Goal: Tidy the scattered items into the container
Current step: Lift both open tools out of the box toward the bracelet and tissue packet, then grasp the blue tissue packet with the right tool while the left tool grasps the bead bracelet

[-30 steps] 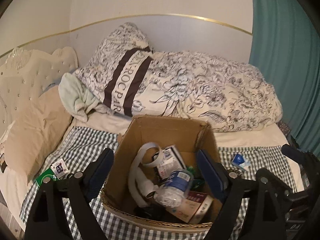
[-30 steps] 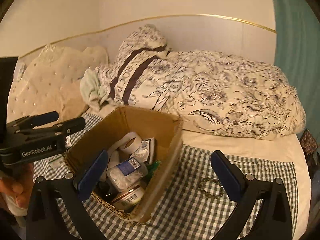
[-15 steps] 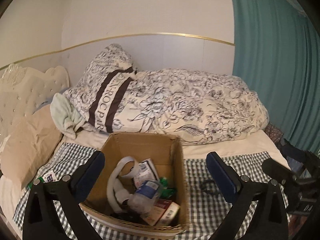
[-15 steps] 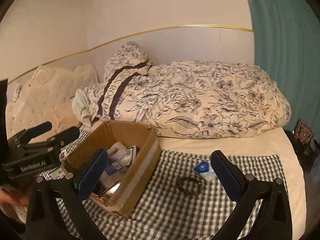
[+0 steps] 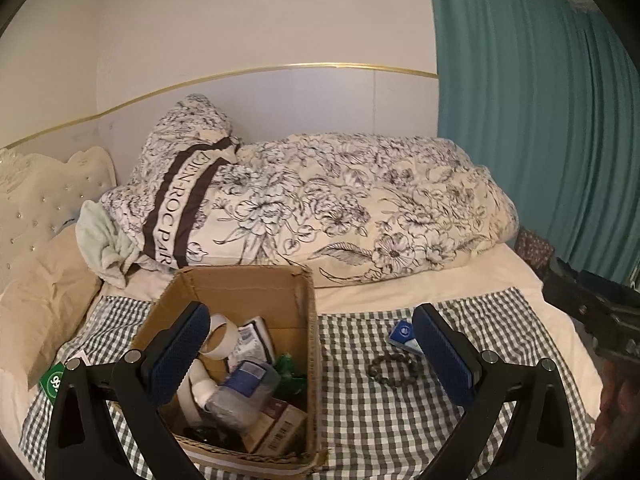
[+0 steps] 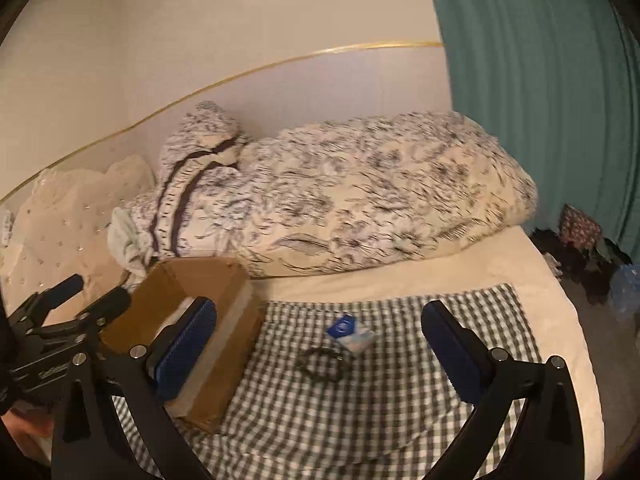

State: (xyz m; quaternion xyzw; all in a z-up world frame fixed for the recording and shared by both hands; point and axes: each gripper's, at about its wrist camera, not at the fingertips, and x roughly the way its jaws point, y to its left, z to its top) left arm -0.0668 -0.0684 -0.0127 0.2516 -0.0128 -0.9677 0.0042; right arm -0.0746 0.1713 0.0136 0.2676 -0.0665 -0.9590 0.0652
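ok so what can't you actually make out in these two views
- Green packet: left wrist view, partly hidden behind the left hand-held gripper.
- Bottom of the cardboard box: left wrist view, buried under bottle and cartons.
- Bracelet and blue sachet: right wrist view, motion blurred, print unreadable.
- Box contents: right wrist view, hidden by its wall.

Open cardboard box (image 5: 304, 312) part-filled; blue packet (image 5: 402, 334), dark bead bracelet (image 5: 394, 366) beside it on checked cloth.

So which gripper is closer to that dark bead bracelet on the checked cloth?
Probably the right gripper: the bracelet lies between its open fingers. The left gripper hangs half over the cardboard box, bracelet toward its right finger.
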